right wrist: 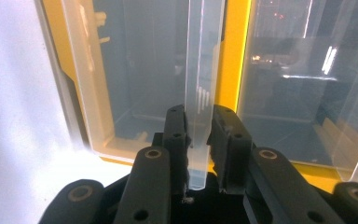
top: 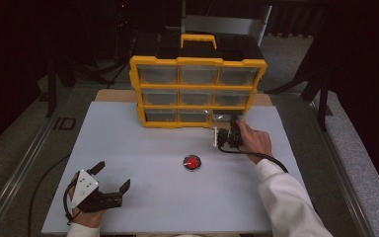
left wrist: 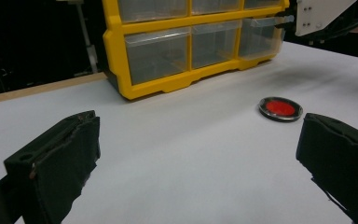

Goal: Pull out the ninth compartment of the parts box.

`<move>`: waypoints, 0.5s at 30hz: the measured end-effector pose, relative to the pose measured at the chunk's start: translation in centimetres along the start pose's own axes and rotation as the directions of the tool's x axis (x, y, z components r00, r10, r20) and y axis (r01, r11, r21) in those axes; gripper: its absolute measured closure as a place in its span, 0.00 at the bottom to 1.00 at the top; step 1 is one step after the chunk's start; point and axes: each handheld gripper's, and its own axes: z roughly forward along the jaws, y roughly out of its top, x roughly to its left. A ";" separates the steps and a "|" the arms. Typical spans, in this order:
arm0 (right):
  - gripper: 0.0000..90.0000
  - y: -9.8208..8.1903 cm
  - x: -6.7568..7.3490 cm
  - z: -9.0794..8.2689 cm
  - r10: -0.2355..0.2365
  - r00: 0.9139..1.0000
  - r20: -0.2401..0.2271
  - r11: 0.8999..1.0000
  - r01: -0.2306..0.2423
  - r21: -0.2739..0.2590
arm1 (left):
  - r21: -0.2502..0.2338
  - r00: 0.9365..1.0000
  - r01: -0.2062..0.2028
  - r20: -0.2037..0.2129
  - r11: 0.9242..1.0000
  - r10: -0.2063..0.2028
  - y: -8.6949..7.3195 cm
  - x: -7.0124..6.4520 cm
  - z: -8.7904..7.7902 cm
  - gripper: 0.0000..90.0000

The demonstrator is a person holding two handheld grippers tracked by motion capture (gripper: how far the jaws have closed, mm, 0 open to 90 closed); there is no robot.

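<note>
A yellow cabinet (top: pixel 197 61) of clear plastic drawers stands upright at the back of the white table (top: pixel 143 148). My right gripper (top: pixel 234 123) reaches its bottom right drawer (top: pixel 225 116). In the right gripper view my right gripper (right wrist: pixel 199 135) is shut on that drawer's clear pull lip (right wrist: pixel 204 70), with a black pad against each side. At the front left, my left gripper (top: pixel 112 175) rests open with nothing in it. In the left gripper view its jaws (left wrist: pixel 198 154) stand wide apart over bare table. A red disc (top: pixel 192 162) lies mid-table between the two hands.
The left gripper view shows the cabinet (left wrist: pixel 116 51) ahead and the red disc (left wrist: pixel 280 108) to the right, just beyond the right jaw. A black case with a yellow handle (top: pixel 198 39) stands behind the cabinet. Metal rails run along both table sides.
</note>
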 end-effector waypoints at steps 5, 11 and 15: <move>0.85 0.0 0.0 -0.3 0.005 1.000 -0.004 1.000 -0.005 0.001 | 0.000 1.000 0.000 -0.001 1.000 0.000 0.0 0.0 0.0 0.00; 0.85 -0.1 0.1 -0.7 0.000 1.000 -0.008 1.000 0.000 -0.001 | 0.001 1.000 0.000 -0.001 1.000 0.000 0.0 0.0 0.0 0.00; 0.85 -0.1 0.1 -1.0 0.003 1.000 -0.014 1.000 -0.003 -0.001 | 0.003 1.000 0.002 -0.001 1.000 -0.002 0.0 0.0 0.0 0.00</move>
